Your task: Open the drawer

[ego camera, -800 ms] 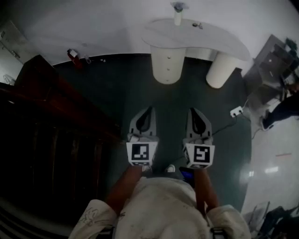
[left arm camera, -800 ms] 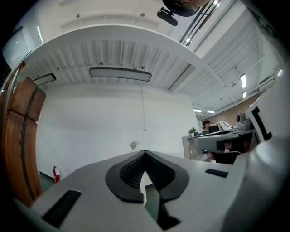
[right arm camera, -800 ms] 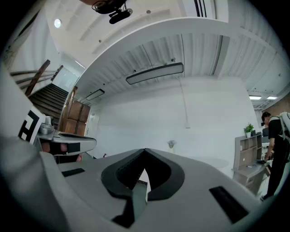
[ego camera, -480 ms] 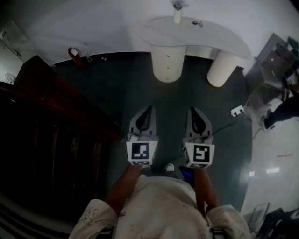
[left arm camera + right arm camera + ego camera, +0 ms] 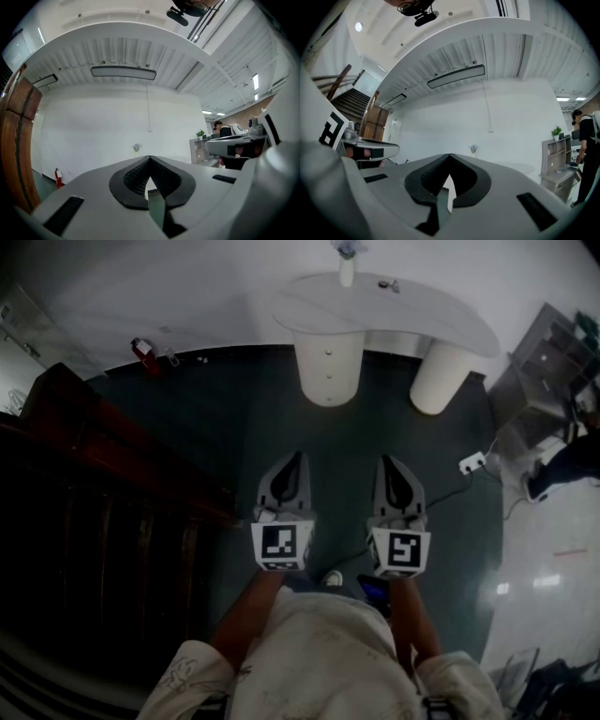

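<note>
Since the earlier frames the head view has drifted slightly: the white tabletop (image 5: 394, 310) now sits a little higher and further left, while both grippers keep their places in the frame.

Head view: the left gripper (image 5: 299, 458) and right gripper (image 5: 387, 462) point level and side by side over dark green floor. Well ahead stands a round white pedestal (image 5: 328, 381) under the tabletop, with two small knobs (image 5: 328, 351). It probably holds the drawer, though no drawer seam is visible. A dark wooden staircase (image 5: 112, 493) fills the left.

Left gripper view: the jaws are pressed together with nothing between them. A small vase (image 5: 136, 148) shows beyond, and the pedestal is hidden behind the gripper body.

Right gripper view: these jaws are also together and empty. A person (image 5: 586, 154) stands at the far right.

Risk: the knobs are small and sit on a curved front. Jaws that arrive closed would knock a knob rather than grip it, and an off-centre grip could slip when pulled.
</note>
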